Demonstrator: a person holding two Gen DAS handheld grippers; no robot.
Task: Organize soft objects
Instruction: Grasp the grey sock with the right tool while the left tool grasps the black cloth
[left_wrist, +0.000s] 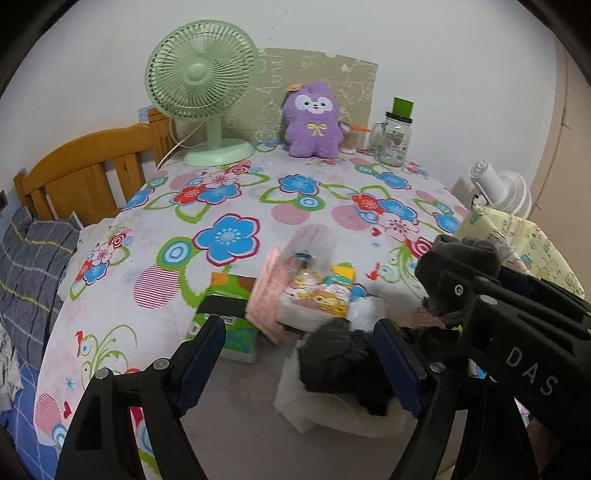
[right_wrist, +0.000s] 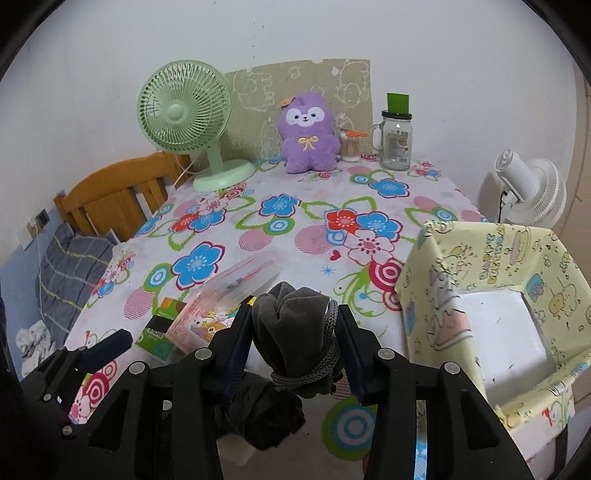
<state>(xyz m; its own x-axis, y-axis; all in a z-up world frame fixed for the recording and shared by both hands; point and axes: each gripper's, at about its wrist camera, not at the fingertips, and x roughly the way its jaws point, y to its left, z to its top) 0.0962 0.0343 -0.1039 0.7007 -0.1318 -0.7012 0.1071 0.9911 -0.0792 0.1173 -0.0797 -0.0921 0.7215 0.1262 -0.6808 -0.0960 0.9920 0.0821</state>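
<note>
Right tongs (right_wrist: 293, 325) pinch a bunched grey velvet pouch (right_wrist: 291, 314), cord-tied.

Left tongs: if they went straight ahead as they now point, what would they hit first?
Probably the black cloth bundle lying between the open left tongs, toward the right finger; beyond it a cartoon-printed packet. Depth is unclear.
</note>
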